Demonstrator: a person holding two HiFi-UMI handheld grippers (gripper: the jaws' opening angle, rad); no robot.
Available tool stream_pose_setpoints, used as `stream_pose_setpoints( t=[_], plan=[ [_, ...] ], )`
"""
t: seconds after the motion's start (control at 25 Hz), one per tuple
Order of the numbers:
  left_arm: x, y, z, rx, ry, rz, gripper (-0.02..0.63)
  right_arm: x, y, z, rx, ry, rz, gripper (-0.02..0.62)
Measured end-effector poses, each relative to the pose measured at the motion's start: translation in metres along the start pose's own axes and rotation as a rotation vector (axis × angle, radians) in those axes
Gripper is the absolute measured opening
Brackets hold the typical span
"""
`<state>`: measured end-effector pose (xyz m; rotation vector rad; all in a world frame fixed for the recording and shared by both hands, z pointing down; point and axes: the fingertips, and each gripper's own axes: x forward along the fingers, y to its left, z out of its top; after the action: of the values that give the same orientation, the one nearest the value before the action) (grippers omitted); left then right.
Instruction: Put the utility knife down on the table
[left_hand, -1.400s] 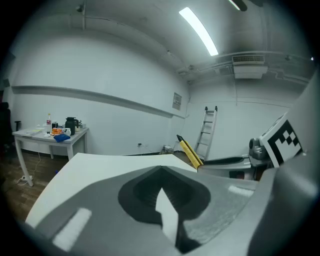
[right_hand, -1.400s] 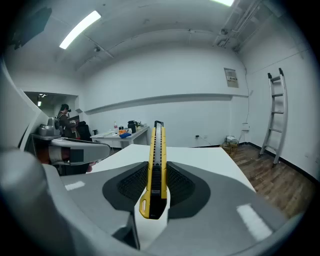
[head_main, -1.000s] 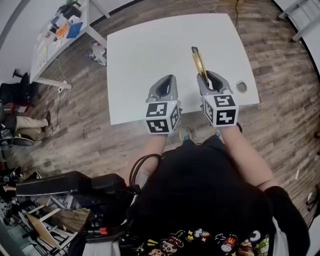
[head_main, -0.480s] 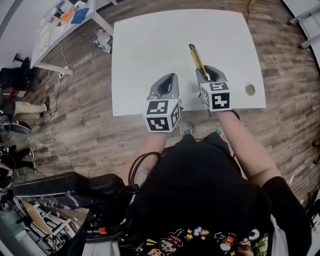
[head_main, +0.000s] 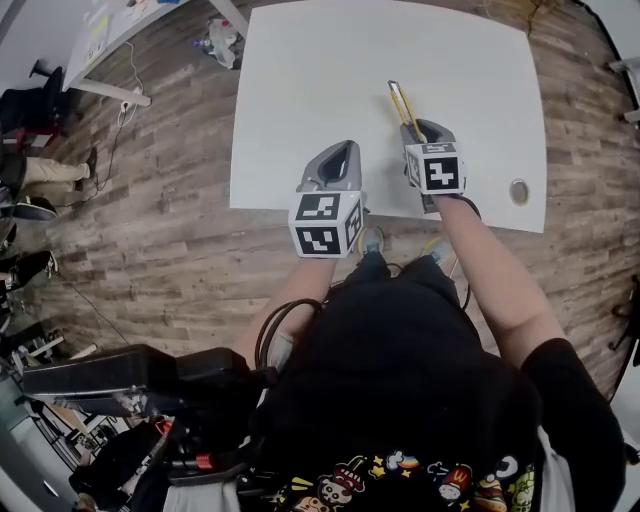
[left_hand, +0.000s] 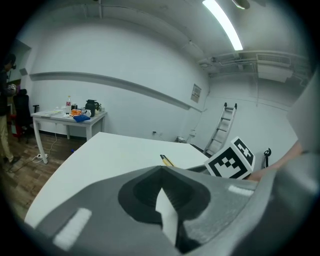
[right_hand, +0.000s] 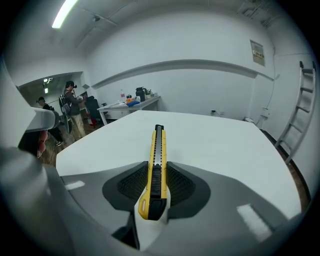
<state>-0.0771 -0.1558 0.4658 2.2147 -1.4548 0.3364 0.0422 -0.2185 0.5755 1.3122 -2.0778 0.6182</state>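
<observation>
The right gripper (head_main: 418, 130) is gripping the knife (head_main: 399, 102) by its butt, jaws pressing on the yellow body, tip pointing across the bench (head_main: 300, 90). It is hanging low over the bench's near edge; contact is unclear. A good set-down probably means lowering it level, well in from that edge, resting it flat before parting the jaws, then backing straight out. The left gripper (head_main: 338, 152) is idling over the same edge, jaws together, empty.

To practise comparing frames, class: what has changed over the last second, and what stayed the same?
The right gripper, clamped on the utility knife, has moved forward, farther over the white table. Nothing was let go. The left gripper stays shut and empty near the table's front edge.
</observation>
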Motion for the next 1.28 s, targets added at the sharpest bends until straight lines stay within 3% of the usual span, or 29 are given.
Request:
stream_pose_setpoints(
  t=[0.36, 0.68, 1.0, 1.12, 1.28],
  plan=[
    [0.008, 0.025, -0.012, -0.040, 0.026, 0.028, 0.001, 0.038, 0.001, -0.016, -0.006, 0.092, 0.009, 0.141],
    [0.014, 0.024, -0.013, -0.045, 0.036, 0.019, 0.000, 0.040, 0.002, -0.022, -0.035, 0.111, 0.003, 0.141],
    [0.014, 0.021, -0.016, -0.045, 0.040, 0.010, 0.000, 0.041, 0.001, -0.024, -0.046, 0.112, -0.011, 0.147],
    [0.013, 0.020, -0.016, -0.046, 0.040, 0.009, 0.000, 0.039, 0.001, -0.024, -0.039, 0.119, -0.003, 0.203],
    [0.010, 0.017, -0.008, -0.041, 0.027, -0.003, 0.000, 0.013, 0.004, -0.006, -0.019, 0.037, -0.010, 0.198]
  ],
)
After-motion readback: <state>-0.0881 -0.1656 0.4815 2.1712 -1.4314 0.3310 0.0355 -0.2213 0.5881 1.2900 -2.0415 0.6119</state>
